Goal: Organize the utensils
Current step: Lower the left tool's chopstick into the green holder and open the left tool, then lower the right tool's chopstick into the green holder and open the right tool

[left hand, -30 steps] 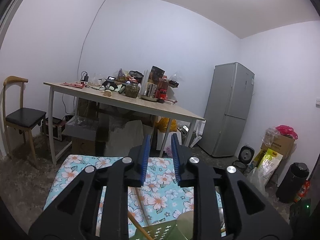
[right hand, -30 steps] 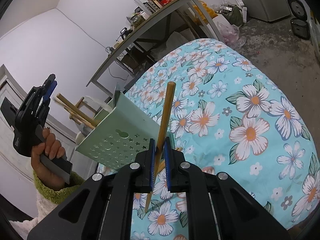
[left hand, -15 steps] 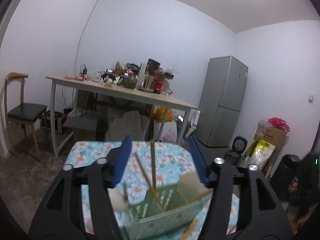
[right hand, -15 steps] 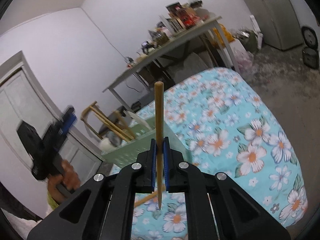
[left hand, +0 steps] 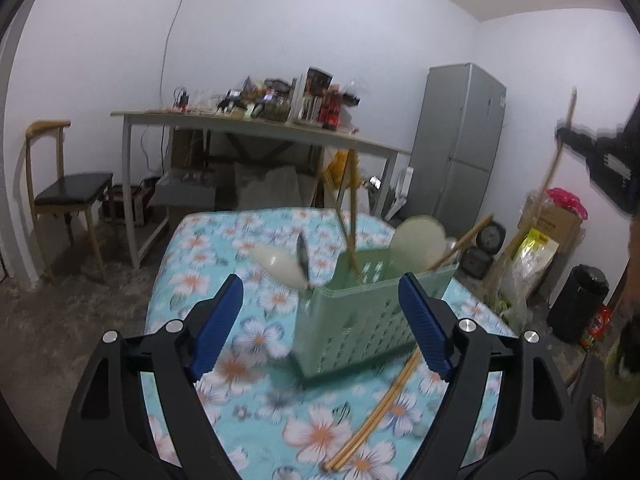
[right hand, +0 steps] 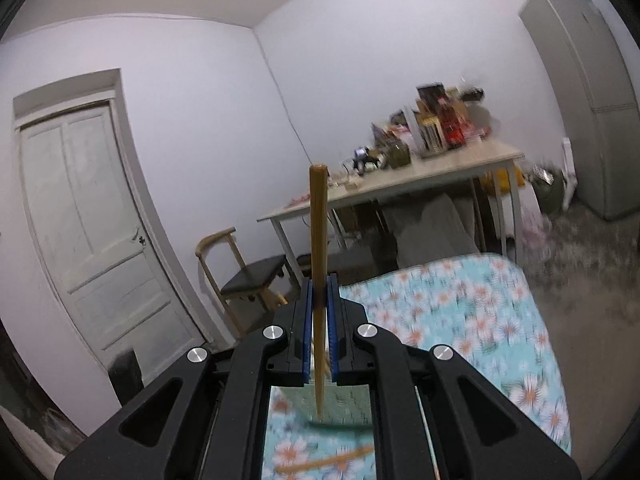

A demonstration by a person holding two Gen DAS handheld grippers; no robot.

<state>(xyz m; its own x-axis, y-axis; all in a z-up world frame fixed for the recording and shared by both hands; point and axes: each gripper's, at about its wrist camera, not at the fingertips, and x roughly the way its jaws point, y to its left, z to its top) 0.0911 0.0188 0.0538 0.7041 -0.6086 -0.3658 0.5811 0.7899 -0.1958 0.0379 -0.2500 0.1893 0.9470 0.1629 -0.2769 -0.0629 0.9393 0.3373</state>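
Observation:
A pale green perforated utensil basket (left hand: pixel 360 324) stands on the floral cloth and holds chopsticks (left hand: pixel 347 216), white spoons (left hand: pixel 418 238) and a metal spoon (left hand: pixel 302 254). My left gripper (left hand: pixel 320 324) is open wide, its blue pads on either side of the basket's near face. Two loose chopsticks (left hand: pixel 384 396) lie on the cloth by the basket. My right gripper (right hand: pixel 320 304) is shut on an upright wooden chopstick (right hand: pixel 318 248), held above the basket (right hand: pixel 340 404); it shows blurred at the right of the left wrist view (left hand: pixel 600 156).
The low table has a blue floral cloth (left hand: pixel 224 248). Behind it stand a cluttered wooden table (left hand: pixel 256 126), a chair (left hand: pixel 64 192), a grey fridge (left hand: pixel 460 140) and boxes and bags (left hand: pixel 548 220). A white door (right hand: pixel 88 232) is at the left.
My left gripper opened wide and dropped toward the basket. My right gripper lifted the chopstick, turned it upright and swung over the basket.

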